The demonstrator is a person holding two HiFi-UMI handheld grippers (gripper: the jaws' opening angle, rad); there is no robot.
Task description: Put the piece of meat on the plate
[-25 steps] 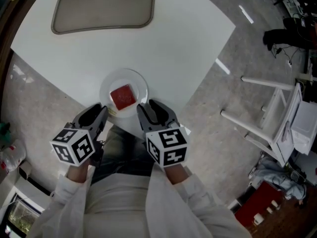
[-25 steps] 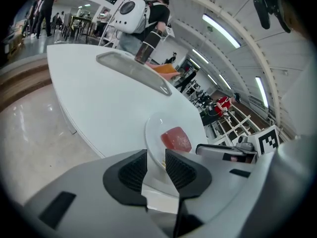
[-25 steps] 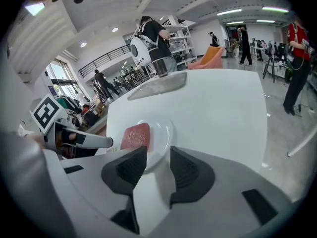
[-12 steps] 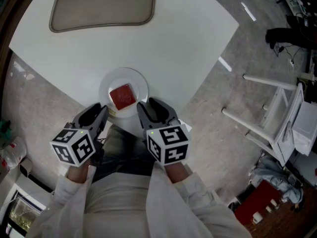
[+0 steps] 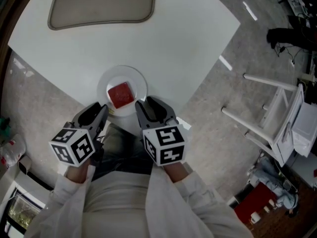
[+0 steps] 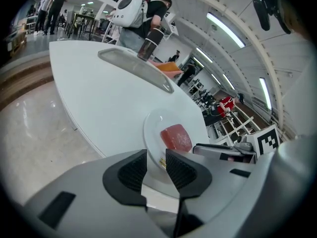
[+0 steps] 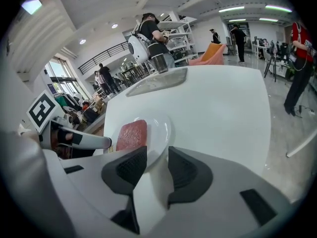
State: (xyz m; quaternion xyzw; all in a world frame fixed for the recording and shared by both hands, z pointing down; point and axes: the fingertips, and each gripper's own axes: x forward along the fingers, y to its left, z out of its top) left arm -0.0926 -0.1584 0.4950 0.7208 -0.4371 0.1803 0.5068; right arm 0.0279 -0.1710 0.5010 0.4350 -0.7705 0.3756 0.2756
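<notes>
A red square piece of meat lies flat on a small white plate near the front edge of the white table. My left gripper hovers just short of the plate's near-left rim. My right gripper hovers at its near-right rim. Both are open by a narrow gap with nothing between the pads. The left gripper view has the meat and plate just past the left gripper. In the right gripper view the meat lies beyond the right gripper.
A long grey tray sits at the table's far side, with a dark tumbler by it. A white frame rack stands on the floor to the right. People stand in the background beyond the table.
Hardly anything differs: both grippers stay by the plate's near rim, the right one a touch further left. The meat has not moved on the plate.
</notes>
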